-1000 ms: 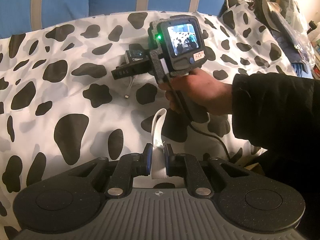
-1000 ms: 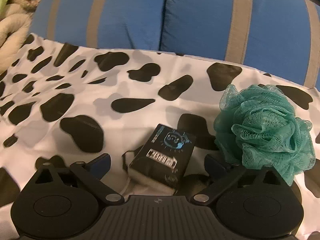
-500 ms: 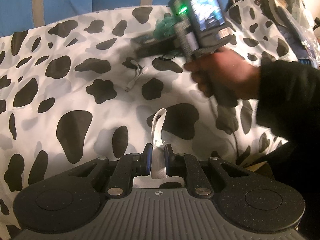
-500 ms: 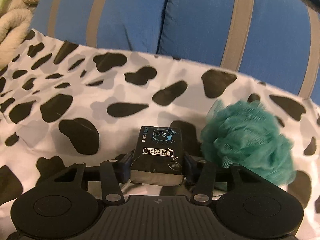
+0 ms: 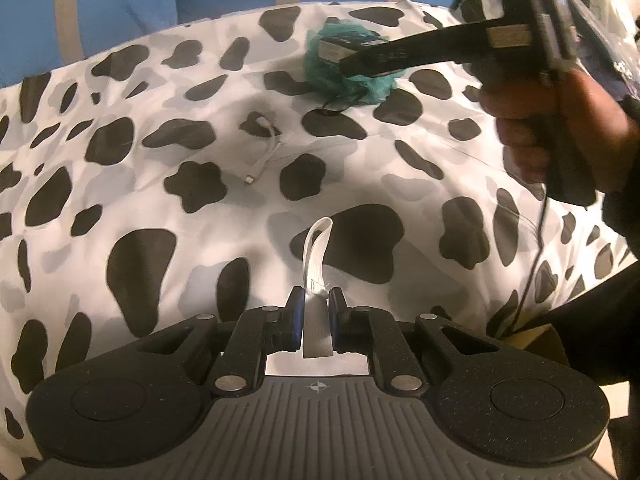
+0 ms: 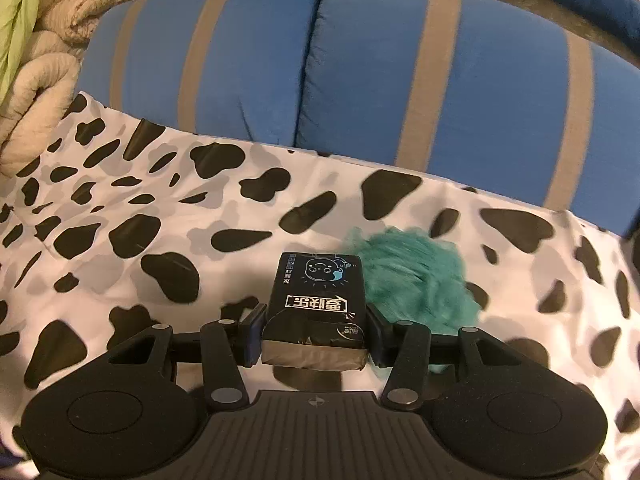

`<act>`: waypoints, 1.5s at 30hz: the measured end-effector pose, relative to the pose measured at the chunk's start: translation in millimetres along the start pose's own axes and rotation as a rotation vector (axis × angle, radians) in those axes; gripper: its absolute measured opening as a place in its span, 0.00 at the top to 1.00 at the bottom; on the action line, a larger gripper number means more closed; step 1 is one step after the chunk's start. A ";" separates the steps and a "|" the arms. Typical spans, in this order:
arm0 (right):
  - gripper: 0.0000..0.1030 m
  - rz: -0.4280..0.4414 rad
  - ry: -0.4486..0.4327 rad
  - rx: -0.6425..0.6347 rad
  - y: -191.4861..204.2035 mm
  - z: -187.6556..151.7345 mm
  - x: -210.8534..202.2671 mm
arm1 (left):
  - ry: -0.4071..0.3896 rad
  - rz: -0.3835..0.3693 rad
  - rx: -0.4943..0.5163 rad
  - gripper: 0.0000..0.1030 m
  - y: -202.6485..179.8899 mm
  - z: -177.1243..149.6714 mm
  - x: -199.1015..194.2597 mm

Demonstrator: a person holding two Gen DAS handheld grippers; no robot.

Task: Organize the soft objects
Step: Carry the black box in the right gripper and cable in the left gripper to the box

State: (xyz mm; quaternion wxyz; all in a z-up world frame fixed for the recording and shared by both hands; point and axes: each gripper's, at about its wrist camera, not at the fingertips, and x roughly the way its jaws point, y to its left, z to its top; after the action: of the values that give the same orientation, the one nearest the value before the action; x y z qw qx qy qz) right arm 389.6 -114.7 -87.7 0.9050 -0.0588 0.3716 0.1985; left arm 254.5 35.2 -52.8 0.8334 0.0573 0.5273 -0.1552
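The right gripper [image 6: 316,334] is closed on a black tissue pack [image 6: 318,300] printed with a cartoon face and white characters; both pads press its sides and the pack is lifted clear of the cow-print sheet [image 6: 160,216], with its near end pointing back toward the camera. Just beyond and to the right of the pack lies a teal mesh bath sponge [image 6: 416,276], resting on the sheet and blurred. Blue cushions with grey stripes [image 6: 440,80] stand along the far edge of the sheet, and a beige quilted blanket [image 6: 44,76] is bunched at the far left. The left gripper [image 5: 316,316] is nearly fully closed, pinching a folded white strap [image 5: 316,256] whose loop stands up and away between the pads, low over the sheet. From the left wrist view, a hand [image 5: 552,116] holds the right gripper at the upper right, the pack hovering in front of the sponge. A short white cable [image 5: 264,152] lies on the sheet in the middle, well apart from the strap and nearer the sponge
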 end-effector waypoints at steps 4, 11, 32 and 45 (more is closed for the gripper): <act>0.49 -0.012 0.009 0.007 -13.0 -12.6 -22.0 | -0.010 -0.018 0.030 0.87 -14.5 3.2 1.0; 0.49 -0.024 0.032 0.028 -27.4 -38.3 -54.0 | -0.020 -0.028 0.066 0.87 -35.0 9.1 5.1; 0.49 0.006 0.059 0.123 -49.6 -103.0 -138.2 | -0.092 -0.011 -0.038 0.87 -27.0 -21.8 -17.0; 0.49 0.090 0.092 0.144 -23.8 -135.7 -181.7 | -0.076 -0.050 -0.043 0.87 -39.3 -63.6 -30.1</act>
State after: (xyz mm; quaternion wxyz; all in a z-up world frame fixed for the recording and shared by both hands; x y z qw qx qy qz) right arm 193.9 -228.2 -59.5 0.8791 0.0138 0.4283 0.2088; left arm 175.2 20.5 -50.9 0.8498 0.0202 0.4998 -0.1665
